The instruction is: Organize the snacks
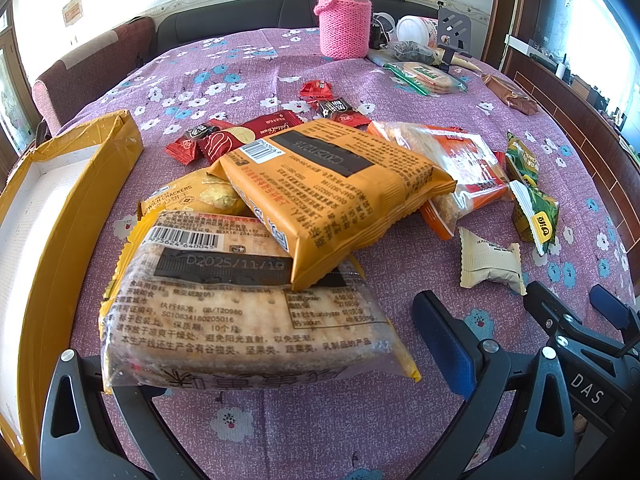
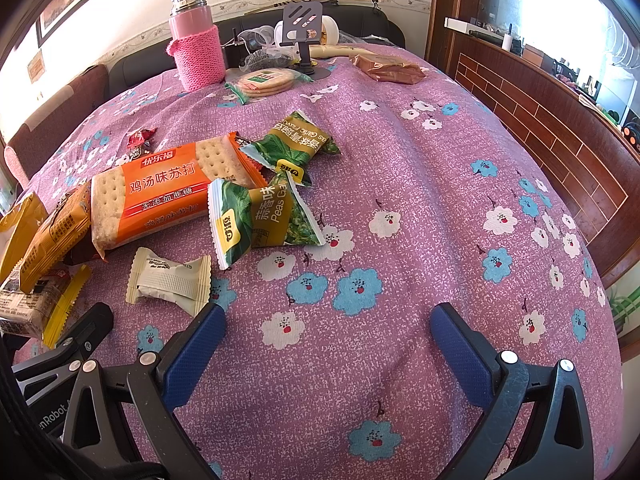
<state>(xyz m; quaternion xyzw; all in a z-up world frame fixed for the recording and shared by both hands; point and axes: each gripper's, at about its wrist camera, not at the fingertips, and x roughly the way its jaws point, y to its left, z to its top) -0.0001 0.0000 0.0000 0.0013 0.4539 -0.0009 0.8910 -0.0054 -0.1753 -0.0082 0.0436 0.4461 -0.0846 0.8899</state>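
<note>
The task is standing at an early stage, judging by the layout. The yellow box (image 1: 72,184) is lying open at the left of the bench (image 1: 360,420), and the part of its white interior that shows is holding no snack.

**Left gripper.** The left gripper (image 1: 256,364) is standing wide apart around the near end of the clear cracker pack (image 1: 240,312). Its right pad is showing well clear of the wrapper; its left pad is hidden behind the pack, so contact on that side cannot be confirmed. The pack is lying just right of the yellow box, and the orange biscuit pack (image 1: 340,192) is resting across its far end.

**Right gripper.** The right gripper (image 2: 324,340) is hanging released over bare cloth, grasping nothing. The cream candy (image 2: 170,280) is lying just beside its left pad.

**Items remaining, relative to the yellow box:**
- Beside it: the sandwich cracker pack (image 1: 192,196), partly under the orange biscuit pack.
- Beyond it: the red candies (image 1: 208,140).
- Further right: the soda cracker pack (image 2: 168,192) and two green pea packets (image 2: 264,220).
- Far right, at the far end of the bench near the pink flask (image 1: 344,12): the round cracker pack (image 2: 264,80).

In estimate, every snack is awaiting transfer. The stacked packs are likely needing separation first.
</note>
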